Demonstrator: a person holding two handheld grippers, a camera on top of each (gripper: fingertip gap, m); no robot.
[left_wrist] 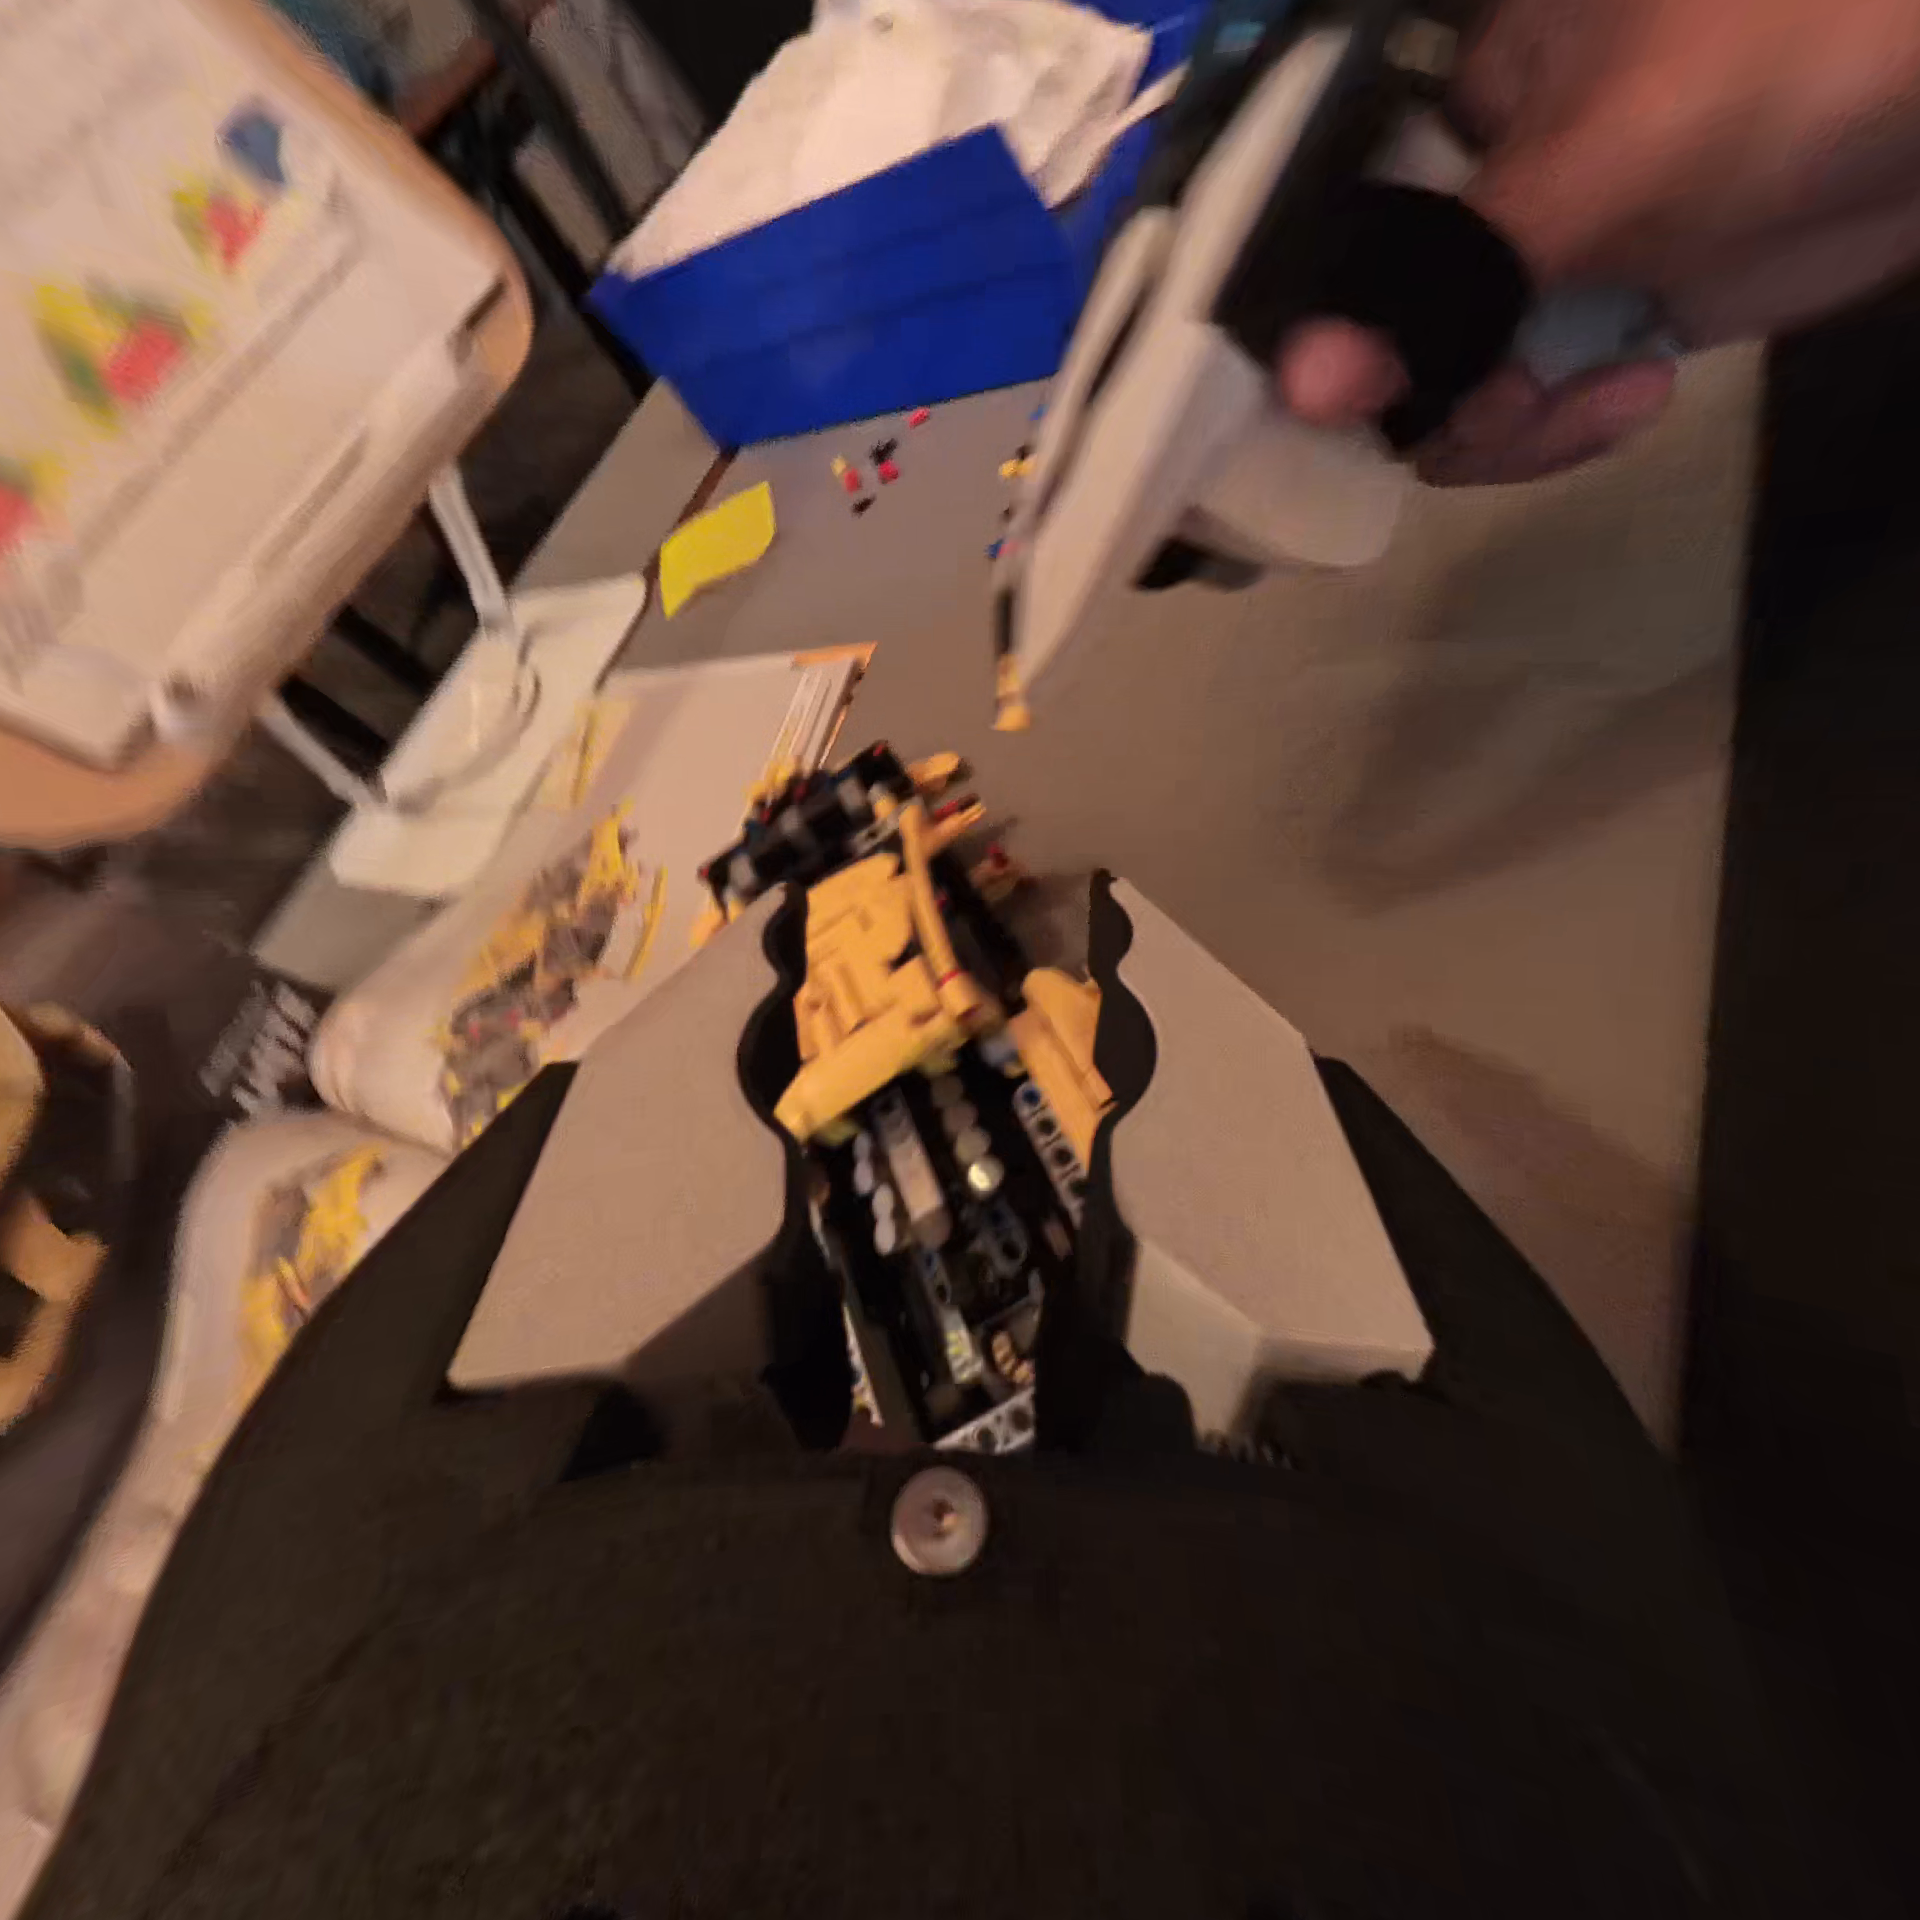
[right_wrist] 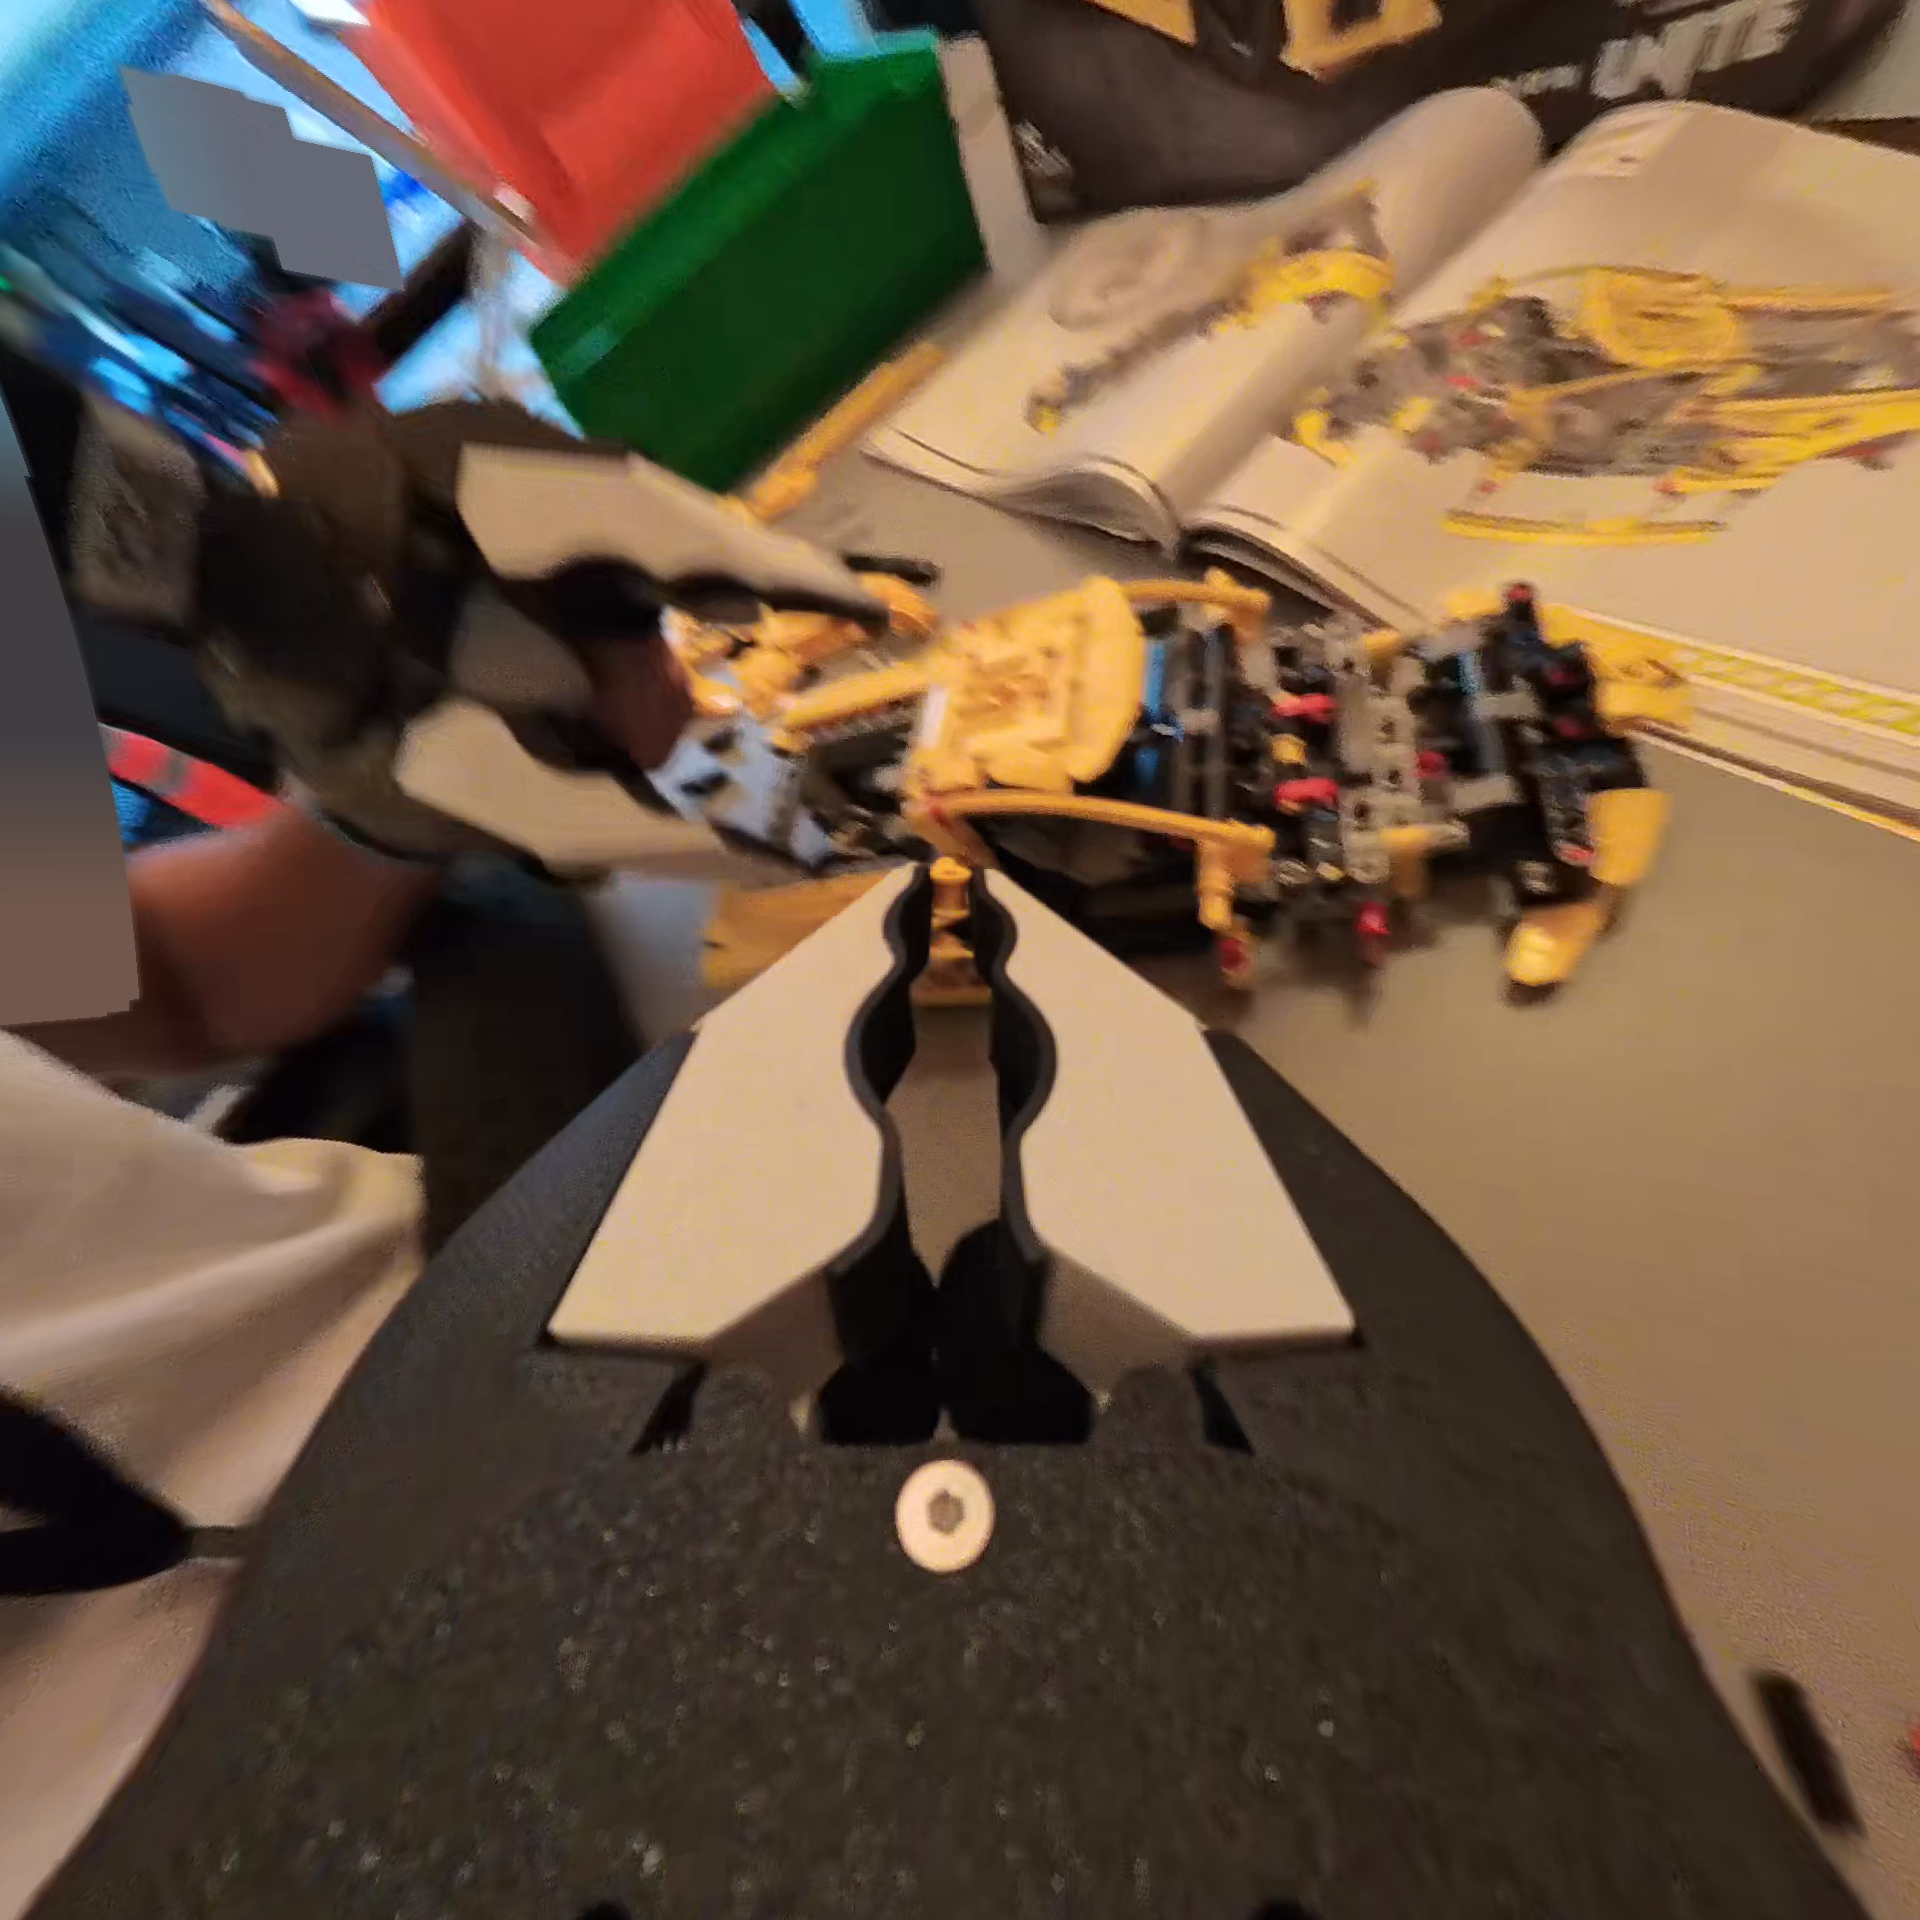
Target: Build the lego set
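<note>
Hand-held gripper on the left (left_wrist: 940, 966) is clenched around the rear of the half-built yellow-and-black plastic brick vehicle (left_wrist: 914, 1049), its grey fingers (left_wrist: 644, 1164) pressing on both flanks of the chassis. From the right wrist view that same model (right_wrist: 1226, 748) sits just off or on the grey bench (right_wrist: 1558, 1195); which, I cannot tell. The right hand-held gripper (right_wrist: 948, 914) is nipped shut on a small yellow plastic connector piece (right_wrist: 948, 925), held just beside the model's near side under its curved yellow bar.

As a judgement, the model is light but brittle at its joints: a stiff beam frame in the middle, with thin arches and clip-on panels that would pop off under a squeeze. The frame sides are the safe place to hold, as the left one does. The small piece is smooth and likely to twist between the pads, so it needs a square, firm pinch.

Farther off lies an open paper instruction book (right_wrist: 1351, 343) with yellow drawings, then loose small bricks (left_wrist: 873, 468), a yellow sheet (left_wrist: 717, 545) and a blue box (left_wrist: 862, 281).
</note>
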